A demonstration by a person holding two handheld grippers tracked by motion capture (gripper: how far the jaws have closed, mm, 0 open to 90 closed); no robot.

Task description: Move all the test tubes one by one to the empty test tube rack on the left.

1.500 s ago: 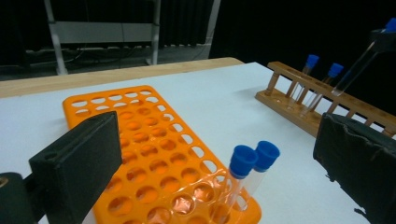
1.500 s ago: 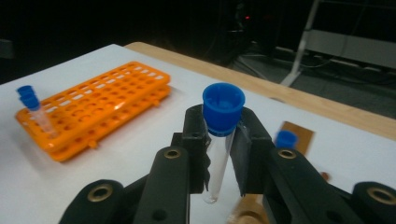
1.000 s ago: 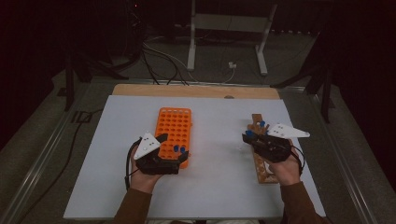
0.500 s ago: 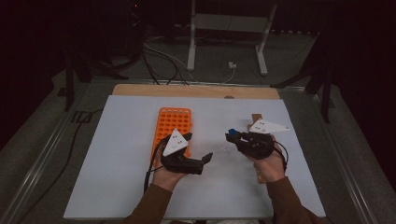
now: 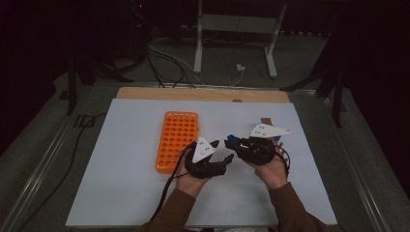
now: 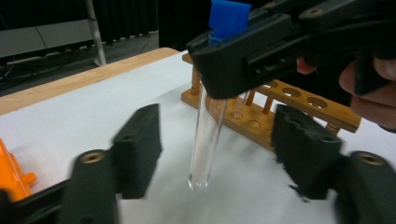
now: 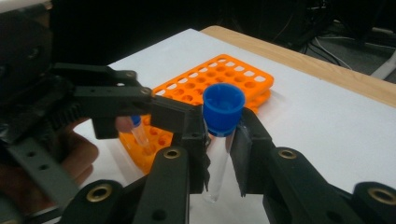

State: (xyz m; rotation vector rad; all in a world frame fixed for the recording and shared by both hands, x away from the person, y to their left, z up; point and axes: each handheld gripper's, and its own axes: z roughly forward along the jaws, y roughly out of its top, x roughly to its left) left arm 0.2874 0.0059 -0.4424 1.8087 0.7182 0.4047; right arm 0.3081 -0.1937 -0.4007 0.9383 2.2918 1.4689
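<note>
My right gripper (image 5: 233, 143) is shut on a clear test tube with a blue cap (image 7: 223, 109), gripping it just under the cap and holding it upright above the white mat. My left gripper (image 5: 223, 155) sits close beside it at the left. In the left gripper view the tube (image 6: 207, 135) hangs between the two black jaws with a gap on each side. Those jaws have just been closing, and the pads (image 6: 140, 144) do not touch the glass. An orange tube rack (image 5: 176, 137) lies left of both hands. A wooden rack (image 6: 299, 100) stands behind the right gripper.
White mat (image 5: 121, 183) covers a wooden table whose far edge (image 5: 203, 94) shows bare. A small blue-capped tube (image 7: 138, 131) stands in the near end of the orange rack (image 7: 224, 77). Cables and a metal stand (image 5: 198, 43) lie on the floor beyond.
The left gripper left the orange rack and moved right to the tube, its jaws narrower now. The right gripper carried the tube left, away from the wooden rack.
</note>
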